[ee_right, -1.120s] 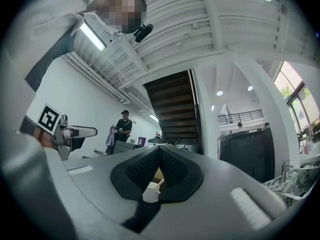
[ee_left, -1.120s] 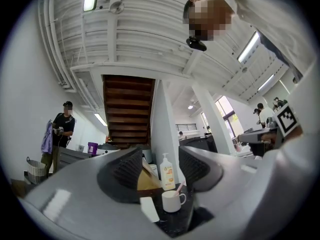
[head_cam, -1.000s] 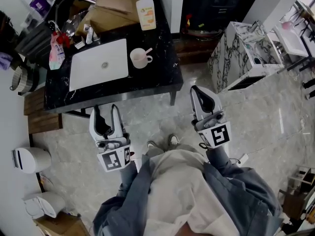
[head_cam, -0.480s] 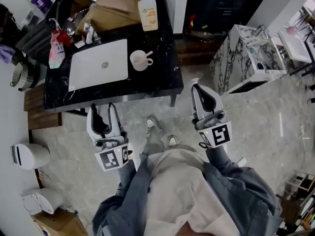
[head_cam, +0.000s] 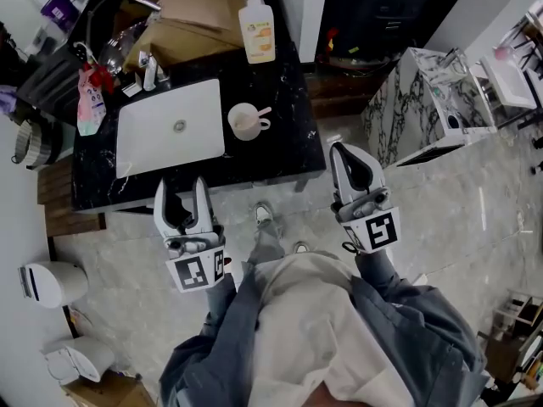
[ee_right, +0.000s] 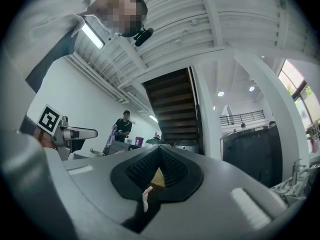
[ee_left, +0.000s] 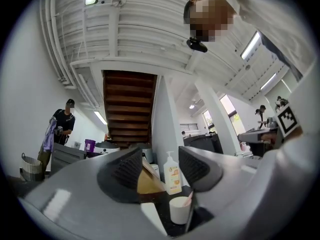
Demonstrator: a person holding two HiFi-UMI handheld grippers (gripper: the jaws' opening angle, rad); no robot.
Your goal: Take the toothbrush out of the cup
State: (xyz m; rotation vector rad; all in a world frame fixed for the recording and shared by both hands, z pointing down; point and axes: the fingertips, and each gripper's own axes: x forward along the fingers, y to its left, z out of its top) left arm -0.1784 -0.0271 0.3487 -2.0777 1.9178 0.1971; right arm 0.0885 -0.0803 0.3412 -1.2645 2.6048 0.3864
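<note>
A white cup (head_cam: 246,122) stands on the black marble table (head_cam: 288,142), just right of a white sink (head_cam: 170,125). A pink toothbrush (head_cam: 262,113) leans out of the cup to the right. My left gripper (head_cam: 180,186) hangs open and empty at the table's front edge, below the sink. In the left gripper view the cup (ee_left: 179,210) and toothbrush (ee_left: 189,199) show low between the open jaws of the left gripper (ee_left: 160,166). My right gripper (head_cam: 339,155) is shut on nothing, off the table's front right corner; in its own view the right gripper (ee_right: 160,161) hides most of the table.
A soap pump bottle (head_cam: 257,30) and a cardboard box (head_cam: 191,7) stand at the table's back. A pink packet (head_cam: 89,100) and clutter sit left of the sink. A marble-patterned cabinet (head_cam: 416,100) stands on the right. A person (ee_left: 60,126) stands far off.
The person has stepped toward the table, which now lies closer. The left gripper's tips have reached its front edge. Both grippers keep their states.
</note>
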